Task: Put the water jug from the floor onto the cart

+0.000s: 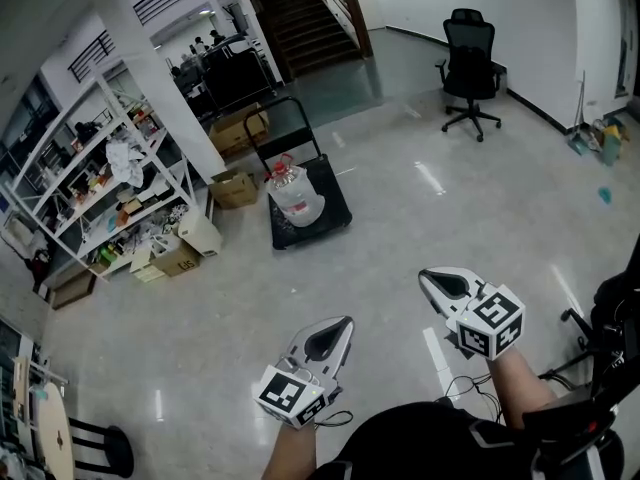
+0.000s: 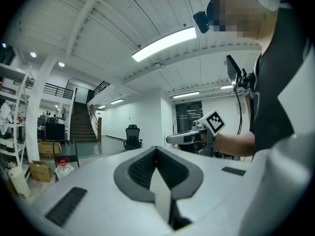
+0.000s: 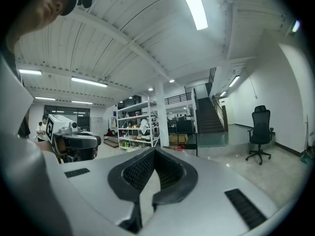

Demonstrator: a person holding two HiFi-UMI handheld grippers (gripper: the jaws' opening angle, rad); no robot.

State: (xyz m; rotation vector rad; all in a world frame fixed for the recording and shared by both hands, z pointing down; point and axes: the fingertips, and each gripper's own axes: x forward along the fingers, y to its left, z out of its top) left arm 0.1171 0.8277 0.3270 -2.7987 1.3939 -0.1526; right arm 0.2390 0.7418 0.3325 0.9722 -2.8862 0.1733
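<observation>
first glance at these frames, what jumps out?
The clear water jug with a red top already stands on the black cart, out on the open floor beside the white shelves. Low in the head view, the left gripper and right gripper are both shut and empty. A black office chair sits alone near the far wall.

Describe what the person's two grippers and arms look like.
The left gripper and right gripper are white pointed wedges with dark grey ribbed pads inset. Each carries a cube with black-and-white square markers at the back. A thin black cable loops behind the left one. The person wears a black top; the forearms are bare.
</observation>
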